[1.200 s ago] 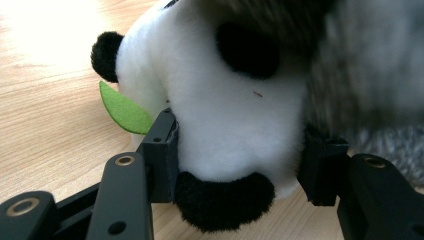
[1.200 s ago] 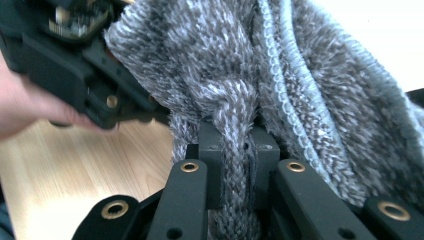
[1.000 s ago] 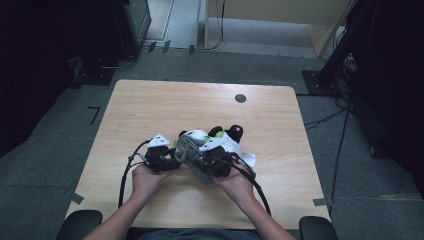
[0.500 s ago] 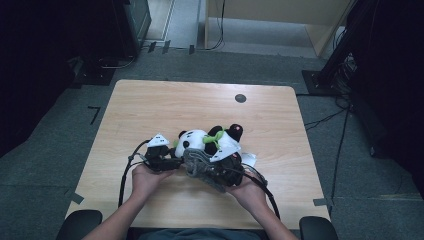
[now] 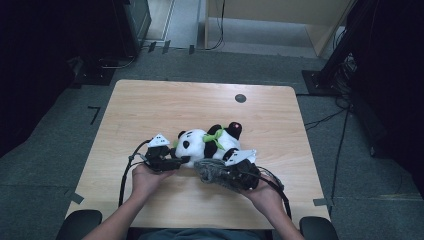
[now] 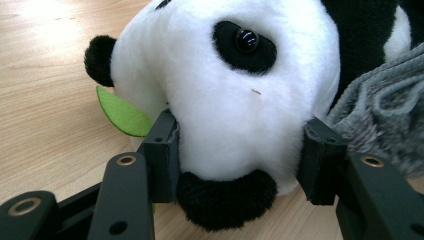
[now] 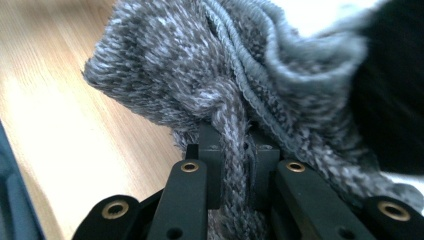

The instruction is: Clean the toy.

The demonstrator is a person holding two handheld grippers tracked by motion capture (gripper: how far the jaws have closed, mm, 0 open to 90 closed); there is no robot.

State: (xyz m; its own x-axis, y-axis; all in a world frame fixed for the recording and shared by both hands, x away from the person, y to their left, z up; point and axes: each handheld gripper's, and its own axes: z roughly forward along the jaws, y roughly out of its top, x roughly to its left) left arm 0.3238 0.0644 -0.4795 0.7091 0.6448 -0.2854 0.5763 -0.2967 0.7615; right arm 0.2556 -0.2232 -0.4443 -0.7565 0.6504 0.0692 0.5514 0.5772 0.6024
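A black-and-white panda plush (image 5: 207, 141) with a green scarf lies on its side on the wooden table (image 5: 150, 110). In the left gripper view its head (image 6: 235, 75) sits between my left gripper's (image 6: 240, 160) jaws, which press into both cheeks; a green leaf (image 6: 122, 112) sticks out beside it. My left gripper (image 5: 181, 159) holds the head from the left. My right gripper (image 7: 235, 150) is shut on a fold of grey knitted cloth (image 7: 210, 65). That cloth (image 5: 212, 170) lies bunched just in front of the panda, held by my right gripper (image 5: 222, 173).
A small black round disc (image 5: 240, 98) sits in the tabletop near the far edge. Cables trail from both grippers over the near edge. Chair armrests (image 5: 77, 221) flank the person's forearms. Dark equipment stands on the floor around the table.
My right gripper has drawn the grey knitted cloth off the panda, toward the near edge and a little right, so more of the plush shows. The left gripper has stayed on the head.
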